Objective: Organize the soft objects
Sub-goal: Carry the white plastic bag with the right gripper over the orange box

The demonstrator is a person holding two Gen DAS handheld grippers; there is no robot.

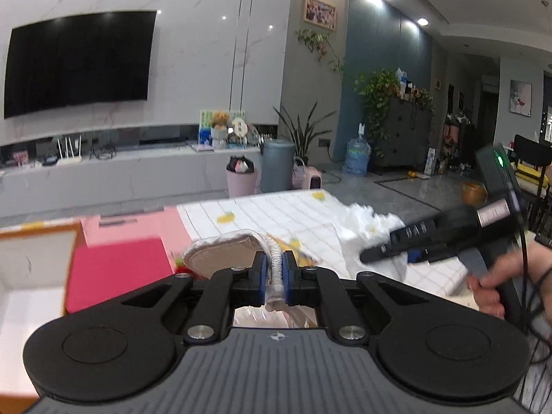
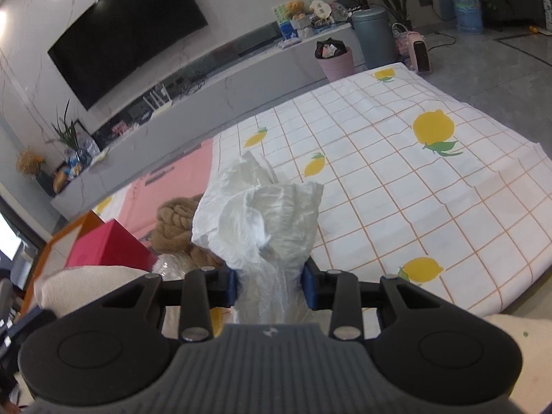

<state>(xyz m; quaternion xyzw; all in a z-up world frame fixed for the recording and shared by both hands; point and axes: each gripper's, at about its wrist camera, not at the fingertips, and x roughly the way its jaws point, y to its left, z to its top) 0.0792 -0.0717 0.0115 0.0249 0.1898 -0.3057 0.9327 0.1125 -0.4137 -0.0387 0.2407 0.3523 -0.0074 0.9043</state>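
soft things lie on a lemon-print cloth (image 2: 396, 179) spread over a low surface, and we hold two of them. at the cloth's left edge we see an orange-rimmed box (image 1: 38, 241) and a red box (image 1: 117, 269) beside it, with a pink sheet (image 2: 172, 179) behind them. just right of the red box sits a clear plastic bag (image 1: 224, 241) with something tan and flat inside it; our left gripper (image 1: 275, 262) is clenched tight on the crimped edge of that bag, blue pads pressing it from both sides, and the bag looks lifted off the cloth. in the right wrist view a tan braided yarn bundle (image 2: 176, 220) lies near the cloth's left edge, partly wrapped in clear plastic, though we cannot tell whether it is the same bag. further right, our right gripper (image 2: 270, 288) grasps a crumpled white plastic bag (image 2: 262, 214), its pads pinching the bunched neck while the rest billows up above the fingers. in the left wrist view that white bag hangs over the cloth's right edge, with a hand (image 1: 490, 286) on the gripper's handle.
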